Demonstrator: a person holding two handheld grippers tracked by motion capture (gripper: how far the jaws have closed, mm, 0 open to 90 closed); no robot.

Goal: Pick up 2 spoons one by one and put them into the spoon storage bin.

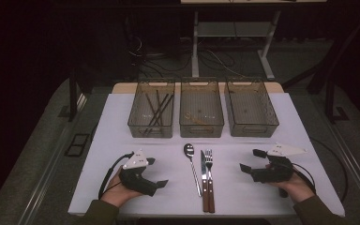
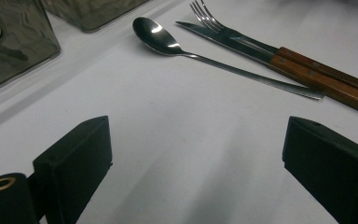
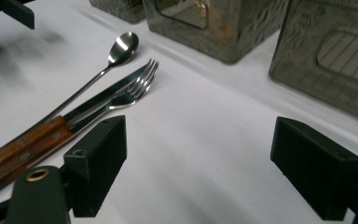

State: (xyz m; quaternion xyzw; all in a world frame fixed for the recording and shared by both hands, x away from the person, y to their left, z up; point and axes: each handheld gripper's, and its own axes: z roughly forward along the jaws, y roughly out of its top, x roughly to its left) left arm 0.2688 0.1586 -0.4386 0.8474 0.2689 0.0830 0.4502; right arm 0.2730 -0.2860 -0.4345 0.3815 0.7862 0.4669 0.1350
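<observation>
Resting low on white table (image 1: 122, 197), left gripper (image 1: 155, 172) and right gripper (image 1: 251, 160), jaws spread wide, clamping nothing. Lying between them: spoon (image 1: 192, 166), knife (image 1: 204, 176), fork (image 1: 210, 176), knife and fork touching. Likely sorting cutlery; approaching one handle squarely, avoiding dragging its neighbour. Sitting beyond: three bins (image 1: 201, 113), left one holding dark sticks (image 1: 157, 110). Fading into dim room, cables on floor (image 1: 215, 58).

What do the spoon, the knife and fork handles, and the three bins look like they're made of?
The all-metal spoon looks like polished steel: its bowl mirrors the light. The brown knife handle and fork handle look like varnished wood with small metal rivets. The three smoky see-through bins look like tinted rigid plastic, though glass cannot be ruled out.
</observation>
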